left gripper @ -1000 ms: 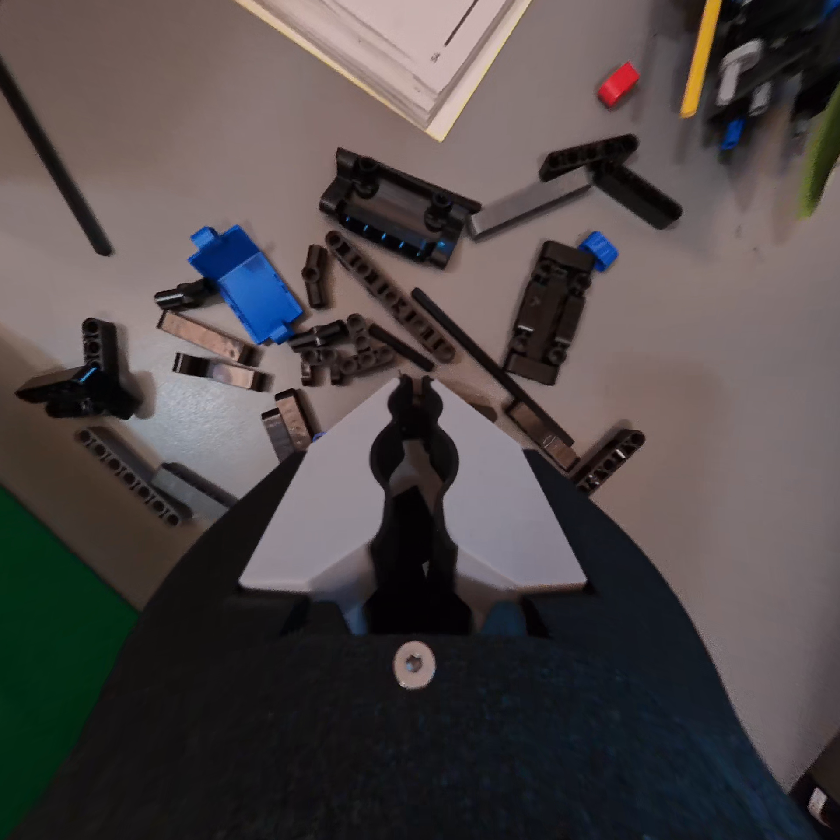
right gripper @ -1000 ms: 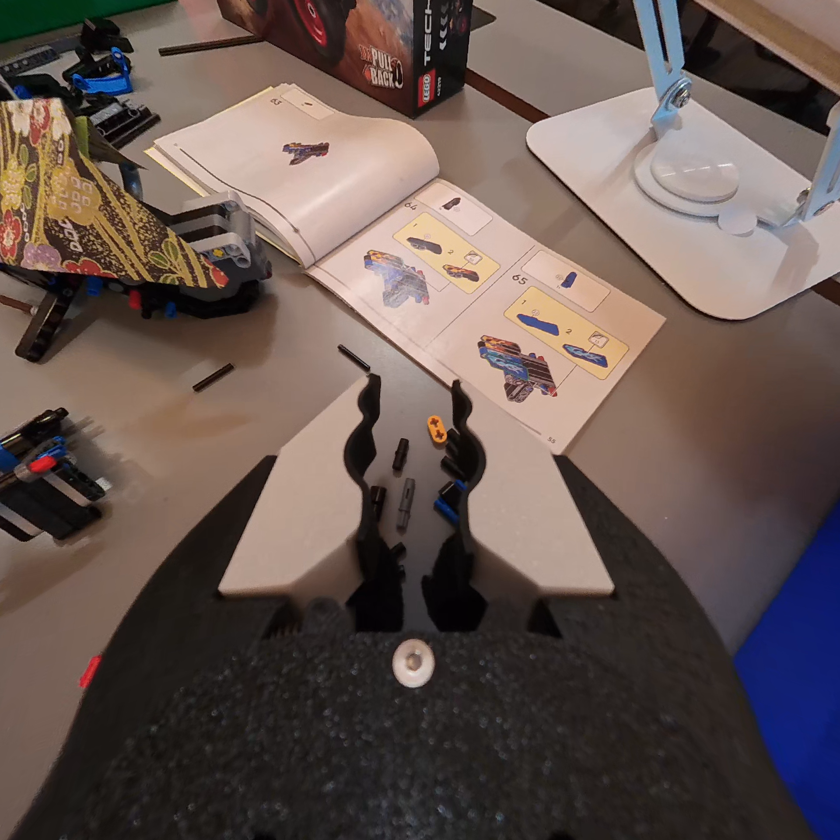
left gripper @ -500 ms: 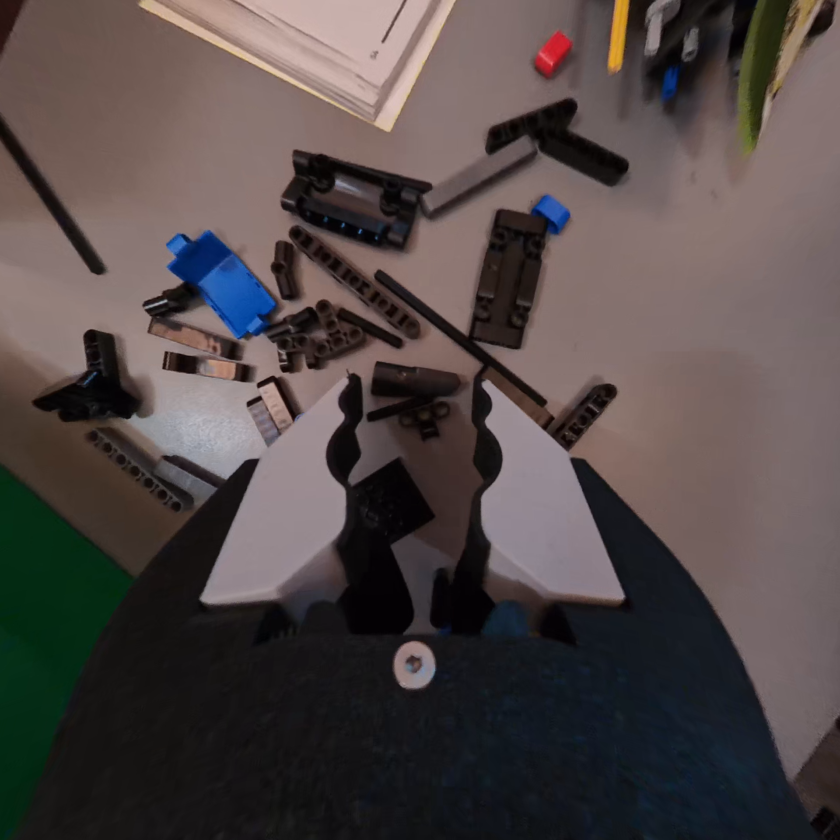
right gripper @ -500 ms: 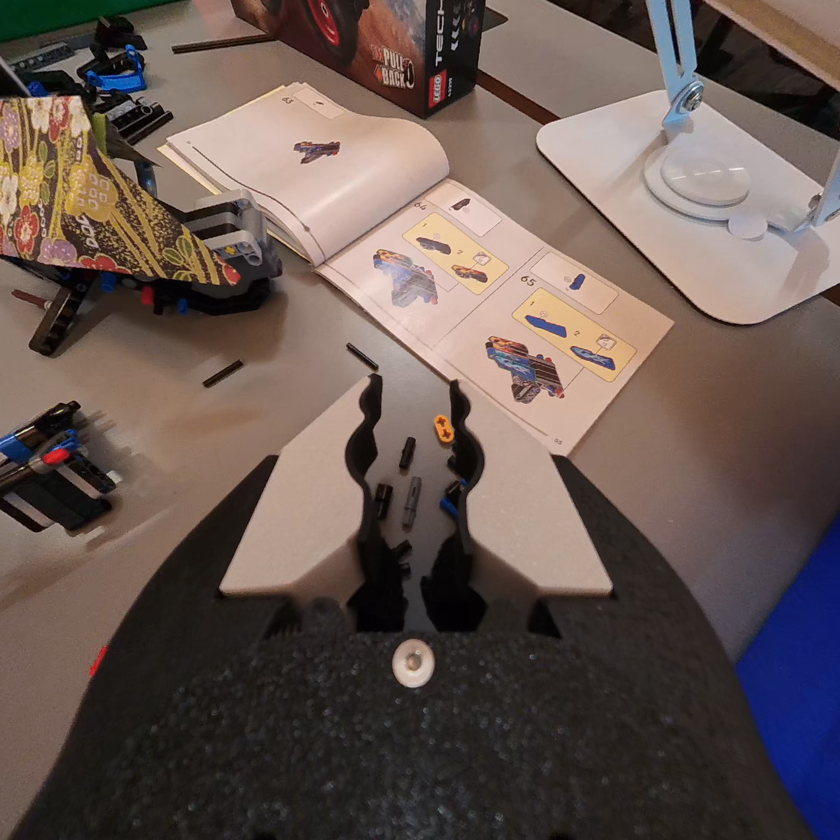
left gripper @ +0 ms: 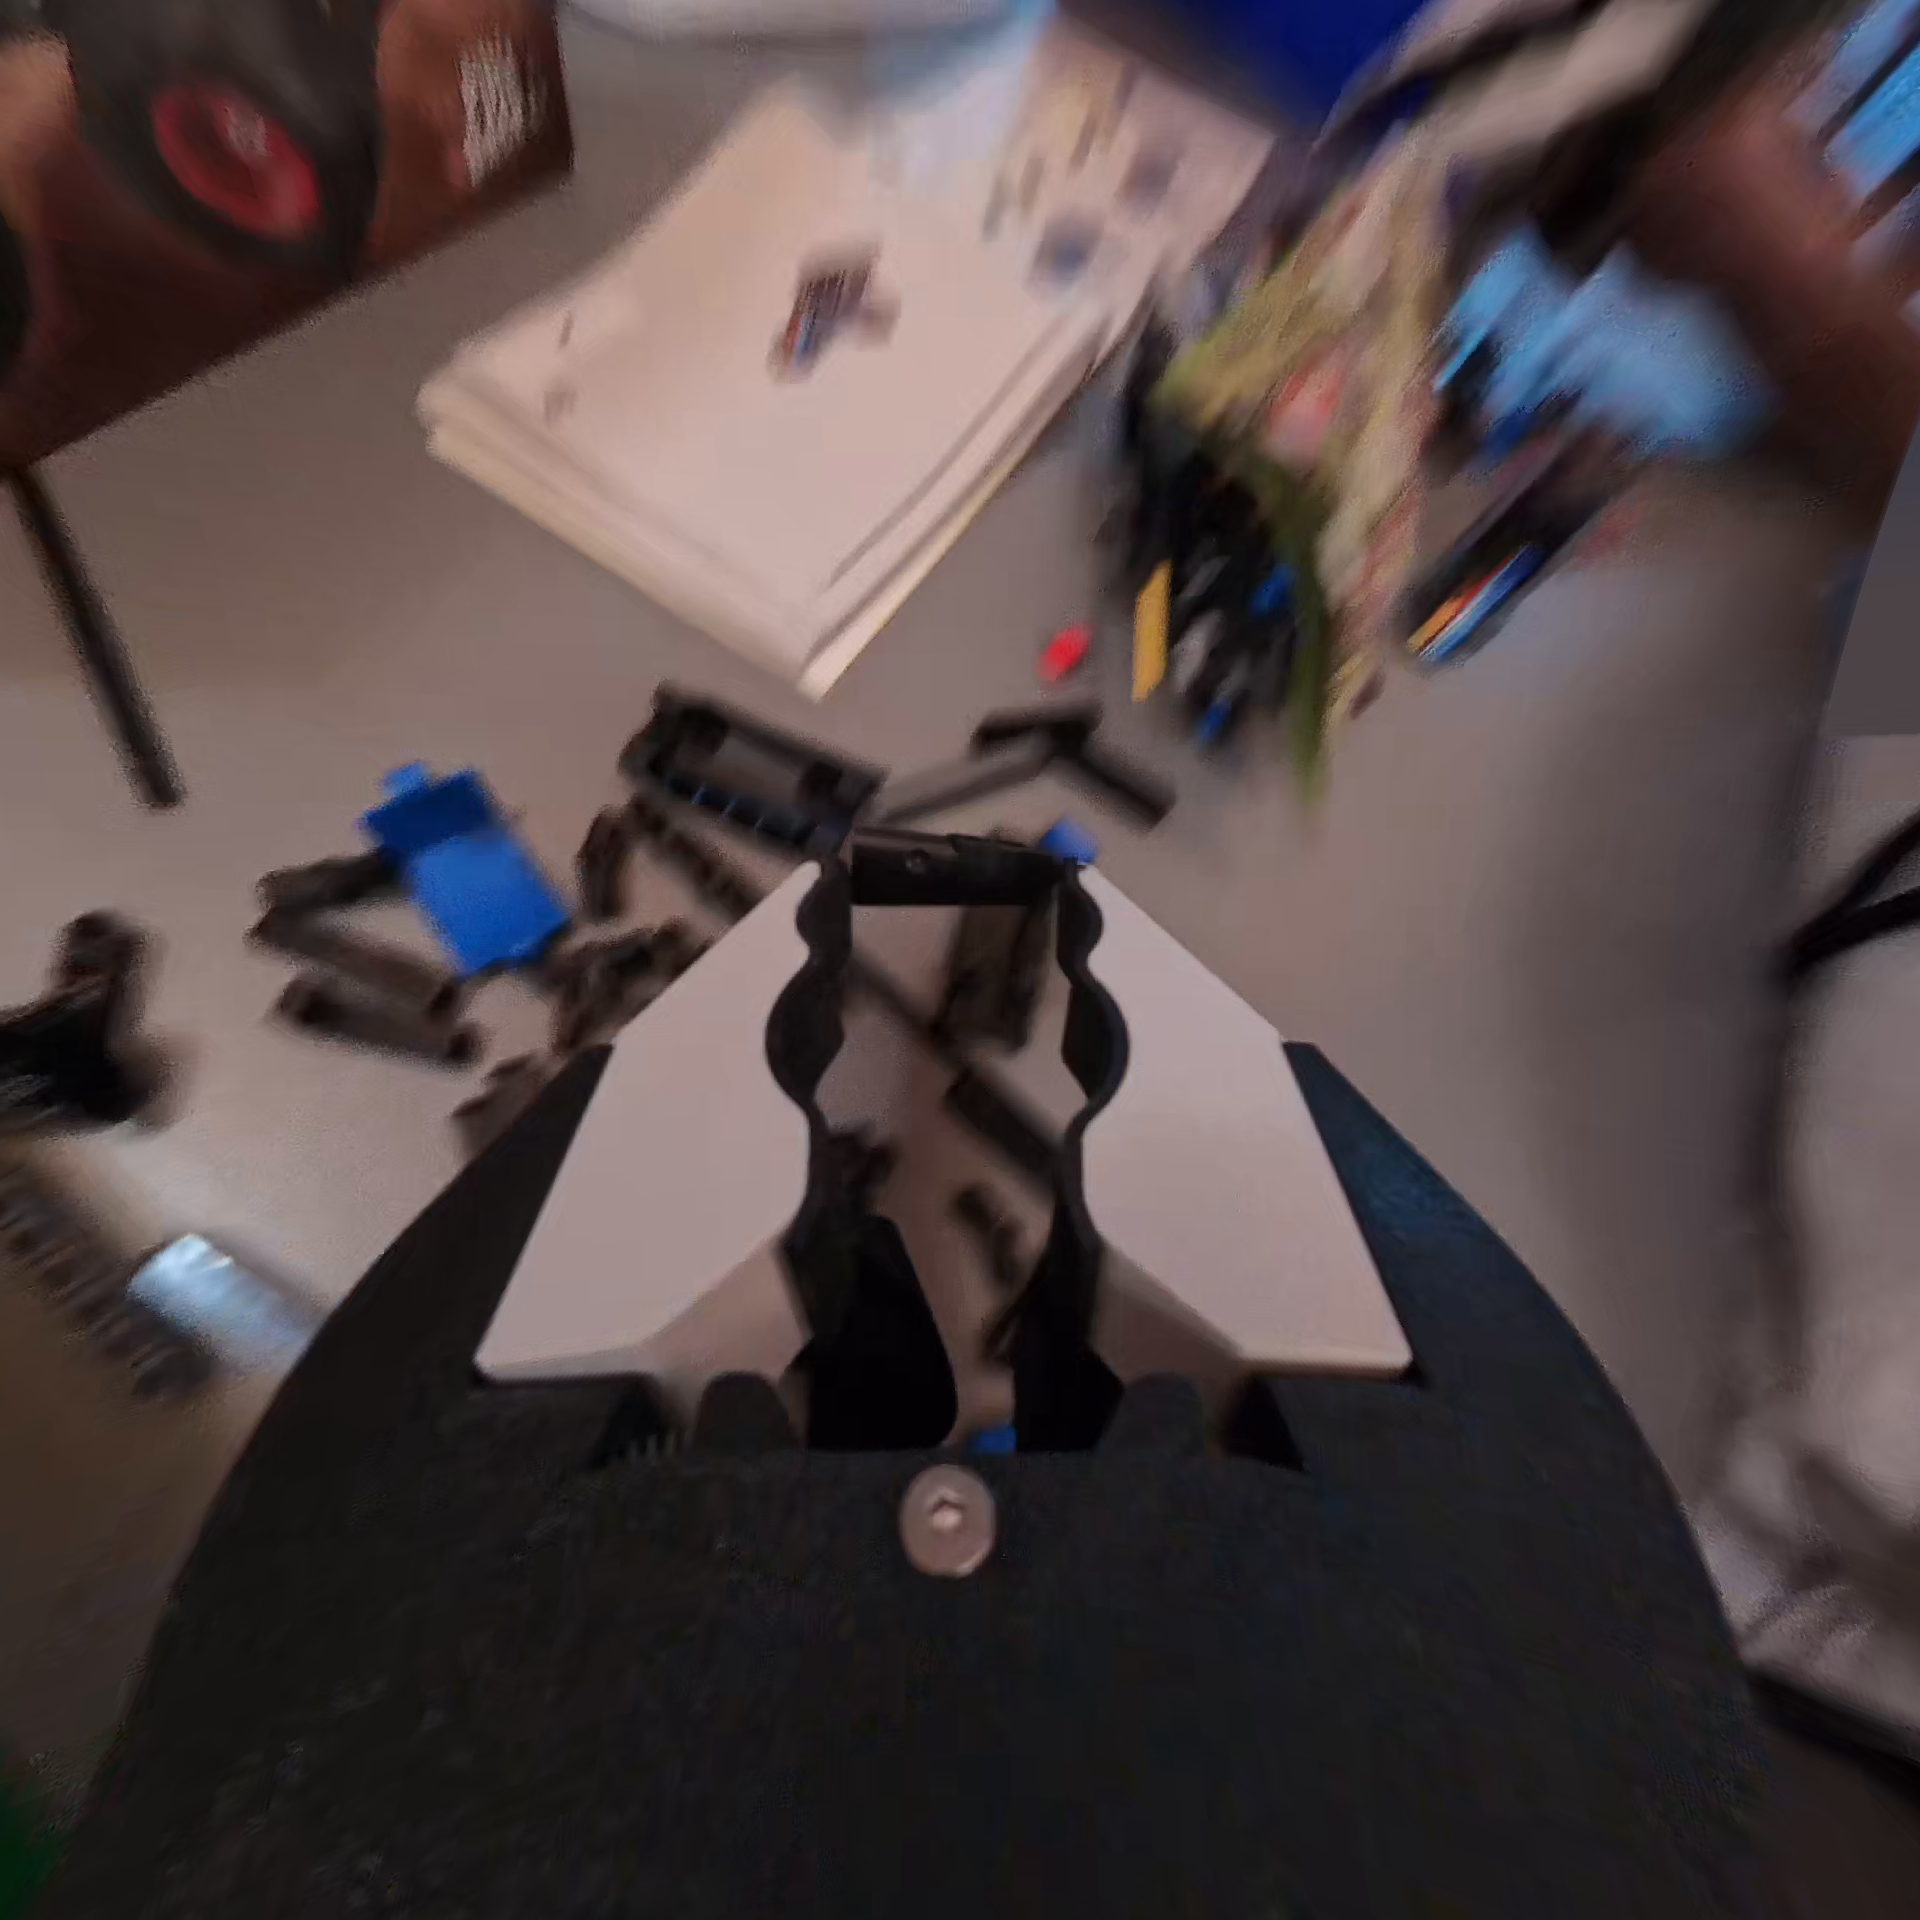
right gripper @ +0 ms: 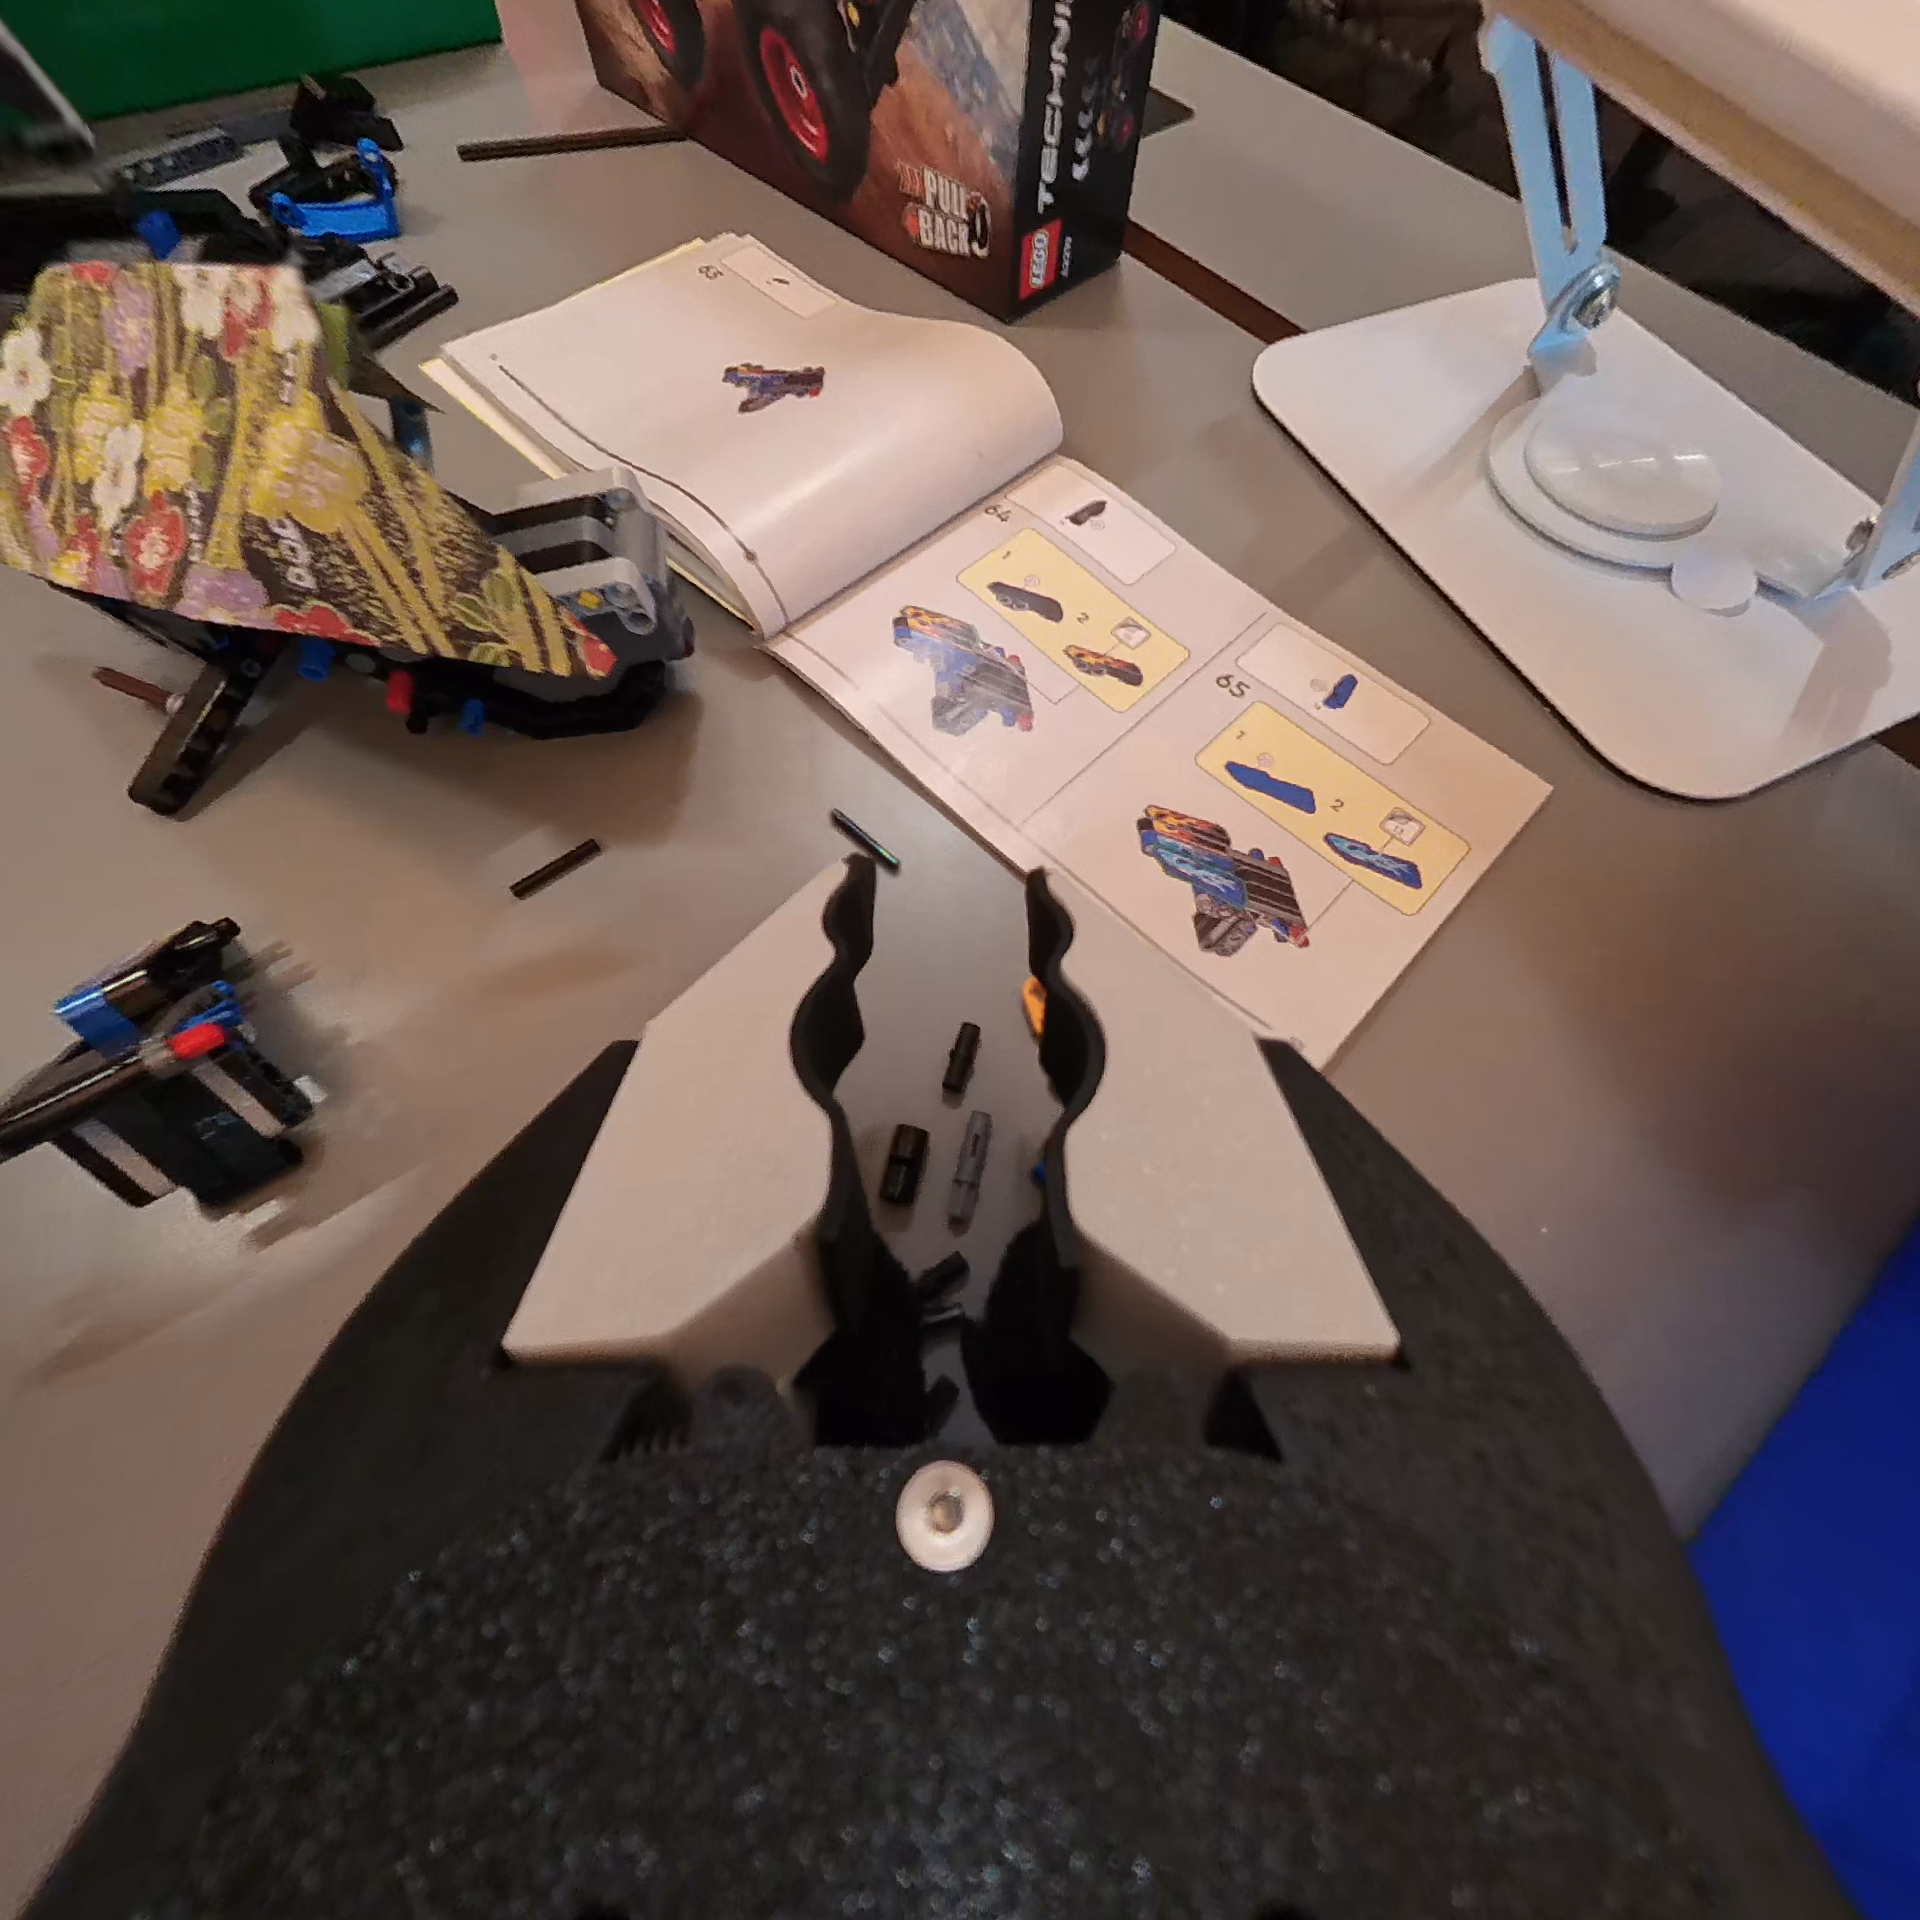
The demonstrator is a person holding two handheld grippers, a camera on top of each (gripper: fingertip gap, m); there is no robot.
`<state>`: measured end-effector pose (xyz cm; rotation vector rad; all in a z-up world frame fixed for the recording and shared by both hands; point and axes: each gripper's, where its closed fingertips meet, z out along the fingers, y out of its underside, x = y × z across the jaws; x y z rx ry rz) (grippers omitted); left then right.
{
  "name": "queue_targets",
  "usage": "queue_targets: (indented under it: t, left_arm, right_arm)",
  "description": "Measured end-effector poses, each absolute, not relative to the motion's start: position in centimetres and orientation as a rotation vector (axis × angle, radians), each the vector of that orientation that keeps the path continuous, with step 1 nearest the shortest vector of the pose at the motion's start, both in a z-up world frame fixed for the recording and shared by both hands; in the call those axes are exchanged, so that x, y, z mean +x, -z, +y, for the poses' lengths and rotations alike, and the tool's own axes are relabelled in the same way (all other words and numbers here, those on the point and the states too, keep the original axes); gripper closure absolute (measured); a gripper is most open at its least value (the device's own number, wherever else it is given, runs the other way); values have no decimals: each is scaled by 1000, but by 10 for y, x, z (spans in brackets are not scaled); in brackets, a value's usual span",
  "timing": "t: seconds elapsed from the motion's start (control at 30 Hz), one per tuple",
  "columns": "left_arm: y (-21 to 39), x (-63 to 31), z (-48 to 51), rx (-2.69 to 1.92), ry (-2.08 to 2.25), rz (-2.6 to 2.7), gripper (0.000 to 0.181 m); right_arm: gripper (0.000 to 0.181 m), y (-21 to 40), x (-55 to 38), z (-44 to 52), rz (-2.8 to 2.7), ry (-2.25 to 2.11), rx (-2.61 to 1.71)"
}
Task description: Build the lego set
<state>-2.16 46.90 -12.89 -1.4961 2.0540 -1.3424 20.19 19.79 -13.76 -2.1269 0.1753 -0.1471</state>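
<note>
Only in left view: left hand-held gripper now gripping black piece, raised above blue panel; right hand-held gripper gaping over small pins

Two matching hand-held grippers, black-bodied with pale grey fingers

The left gripper filled the lower half of its frame with a broad, rounded black housing of grainy, foam-like texture, a single silver hex-socket screw set at centre. Its fingers were pale grey wedge-shaped blocks tapering toward the frame's middle, each lined on its inner edge with a wavy, scalloped black pad. The right gripper looked the same: speckled black housing across the bottom, a pale round screw at centre, and grey angular fingers with black rippled inner faces.
</note>
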Motion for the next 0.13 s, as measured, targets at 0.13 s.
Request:
queue_targets:
  t: [0.13]
  left_arm:
    - [43, -16, 446, -1411, 2364, 1589, 144]
  right_arm:
    - [152, 130, 188, 203, 93, 167, -2108]
